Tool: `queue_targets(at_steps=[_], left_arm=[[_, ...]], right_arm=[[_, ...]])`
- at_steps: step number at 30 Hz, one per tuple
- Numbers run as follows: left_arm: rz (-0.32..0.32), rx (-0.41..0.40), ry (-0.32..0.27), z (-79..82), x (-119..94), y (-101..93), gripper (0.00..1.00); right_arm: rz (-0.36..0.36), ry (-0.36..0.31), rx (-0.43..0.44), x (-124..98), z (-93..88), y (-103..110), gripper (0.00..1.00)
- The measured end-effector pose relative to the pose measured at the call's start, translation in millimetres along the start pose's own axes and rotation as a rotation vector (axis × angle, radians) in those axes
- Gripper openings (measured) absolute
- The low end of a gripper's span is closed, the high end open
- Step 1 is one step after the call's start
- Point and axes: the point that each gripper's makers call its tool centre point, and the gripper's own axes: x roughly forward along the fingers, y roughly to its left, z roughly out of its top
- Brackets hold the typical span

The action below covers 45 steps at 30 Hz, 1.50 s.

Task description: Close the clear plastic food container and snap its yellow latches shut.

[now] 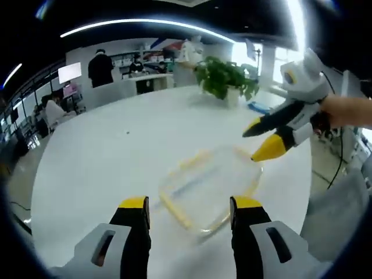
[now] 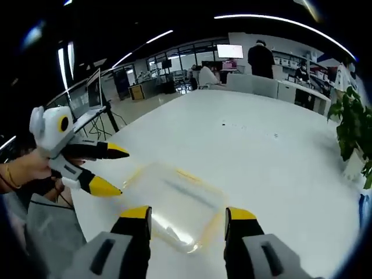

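A clear plastic food container (image 1: 210, 186) with yellow latches along its edges lies flat on the white table (image 1: 116, 157). My left gripper (image 1: 190, 204) is open, its yellow-tipped jaws just short of the container's near edge. The right gripper (image 1: 261, 141) comes in from the right, open, its lower tip hovering at the container's far right corner. In the right gripper view, the container (image 2: 174, 200) sits just beyond my right gripper (image 2: 187, 214), open, while the left gripper (image 2: 113, 170) comes in from the left, open, near the container's left corner.
A potted green plant (image 1: 226, 78) stands at the far side of the table, also visible at the right edge as the plant (image 2: 354, 131). Desks, monitors and people stand in the office beyond. A person's hand (image 1: 349, 110) holds the right gripper.
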Motion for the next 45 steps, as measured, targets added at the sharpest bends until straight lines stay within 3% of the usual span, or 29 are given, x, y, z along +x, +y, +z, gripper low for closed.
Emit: queue_targets(at_steps=[6, 12, 16, 27, 31, 39, 45], left_arm=[[-0.019, -0.022, 0.015, -5.3, 4.7, 0.5, 0.53], [-0.025, -0.05, 0.027, -10.4, 9.6, 0.3, 0.52], [-0.031, -0.07, 0.04, -15.4, 12.8, -0.8, 0.44], [-0.055, -0.106, 0.04, -16.7, 19.0, -7.9, 0.44], [-0.057, -0.139, 0.03, -18.0, 20.7, -6.7, 0.44], [-0.047, -0.157, 0.022, -19.5, 20.7, -4.6, 0.44], [-0.024, -0.167, 0.016, -22.7, 14.5, 7.8, 0.44]], right_arm=[[-0.047, -0.027, 0.037, 2.1, -5.0, -8.8, 0.48], [-0.047, -0.018, 0.069, 6.2, -15.2, -10.5, 0.46], [-0.054, -0.014, 0.082, 8.8, -18.8, -12.6, 0.45], [-0.047, -0.005, 0.054, 16.1, -24.4, -8.3, 0.38], [-0.042, -0.024, 0.085, 15.8, -27.6, -7.8, 0.38], [-0.042, -0.015, 0.082, 19.6, -24.3, -4.9, 0.38], [-0.031, -0.01, 0.07, 29.2, -18.1, 3.1, 0.38]])
